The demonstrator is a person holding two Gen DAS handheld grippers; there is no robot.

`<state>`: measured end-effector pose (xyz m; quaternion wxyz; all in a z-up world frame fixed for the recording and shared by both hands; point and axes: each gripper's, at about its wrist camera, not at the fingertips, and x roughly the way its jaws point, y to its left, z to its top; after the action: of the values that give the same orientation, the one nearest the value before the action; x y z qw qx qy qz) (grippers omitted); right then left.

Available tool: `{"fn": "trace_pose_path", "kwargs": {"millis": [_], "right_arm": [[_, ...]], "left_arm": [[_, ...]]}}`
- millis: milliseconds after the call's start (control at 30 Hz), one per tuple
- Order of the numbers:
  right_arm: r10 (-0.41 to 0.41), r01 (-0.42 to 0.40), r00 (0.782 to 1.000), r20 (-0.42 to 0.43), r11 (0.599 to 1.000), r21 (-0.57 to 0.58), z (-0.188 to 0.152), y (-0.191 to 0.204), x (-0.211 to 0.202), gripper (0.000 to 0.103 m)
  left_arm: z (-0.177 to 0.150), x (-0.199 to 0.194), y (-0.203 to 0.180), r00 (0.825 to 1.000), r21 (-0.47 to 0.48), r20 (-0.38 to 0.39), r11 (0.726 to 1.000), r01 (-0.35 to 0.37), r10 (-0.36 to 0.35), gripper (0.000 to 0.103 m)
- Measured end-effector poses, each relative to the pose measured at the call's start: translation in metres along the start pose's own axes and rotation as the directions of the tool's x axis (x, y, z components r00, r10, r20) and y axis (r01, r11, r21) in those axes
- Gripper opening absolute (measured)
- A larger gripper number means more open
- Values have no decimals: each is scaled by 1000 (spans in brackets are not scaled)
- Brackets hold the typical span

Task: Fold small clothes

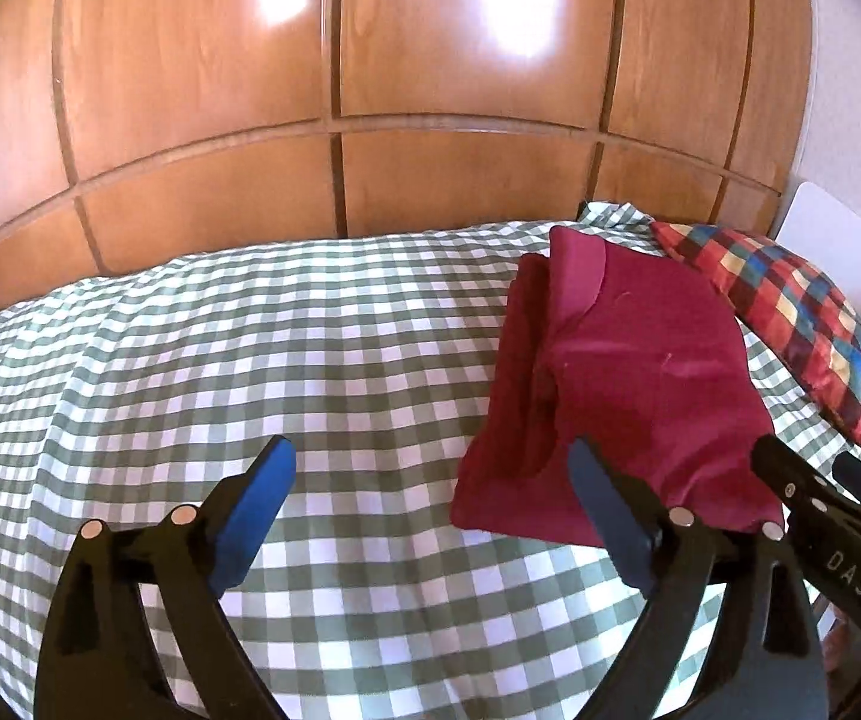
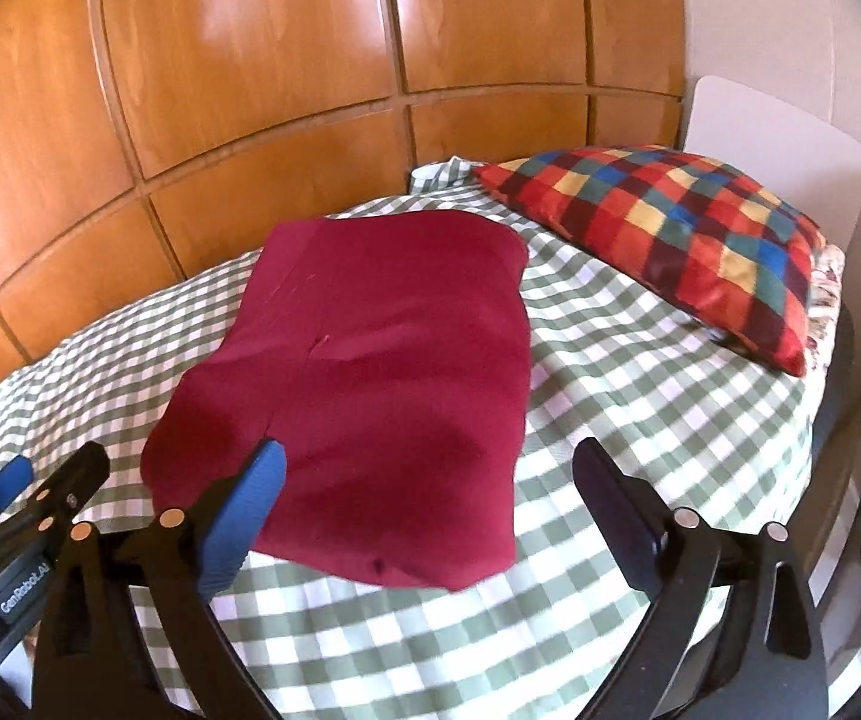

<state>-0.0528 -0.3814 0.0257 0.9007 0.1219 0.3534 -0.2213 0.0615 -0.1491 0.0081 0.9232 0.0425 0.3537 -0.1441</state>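
A dark red garment lies folded in a rough rectangle on the green-and-white checked bed cover; it also shows in the right wrist view. My left gripper is open and empty, held just above the cover to the left of the garment's near edge. My right gripper is open and empty, held above the garment's near edge. The right gripper's fingers show at the right of the left wrist view; the left gripper's fingers show at the left of the right wrist view.
A checked red, blue and yellow pillow lies at the head of the bed, right of the garment. A white headboard stands behind it. A wooden panelled wardrobe runs along the far side of the bed.
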Motion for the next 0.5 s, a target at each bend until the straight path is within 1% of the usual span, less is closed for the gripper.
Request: {"fn": "trace_pose_path", "kwargs": {"millis": [100, 500], "right_arm": [[-12, 12, 1000, 1, 1000, 2, -4, 0, -4, 96], [-19, 19, 1000, 7, 1000, -17, -9, 1, -12, 96]], "left_arm": [[-4, -6, -3, 1000, 12, 11, 1000, -13, 13, 94], [-6, -22, -5, 999, 11, 38, 1000, -11, 11, 97]]}}
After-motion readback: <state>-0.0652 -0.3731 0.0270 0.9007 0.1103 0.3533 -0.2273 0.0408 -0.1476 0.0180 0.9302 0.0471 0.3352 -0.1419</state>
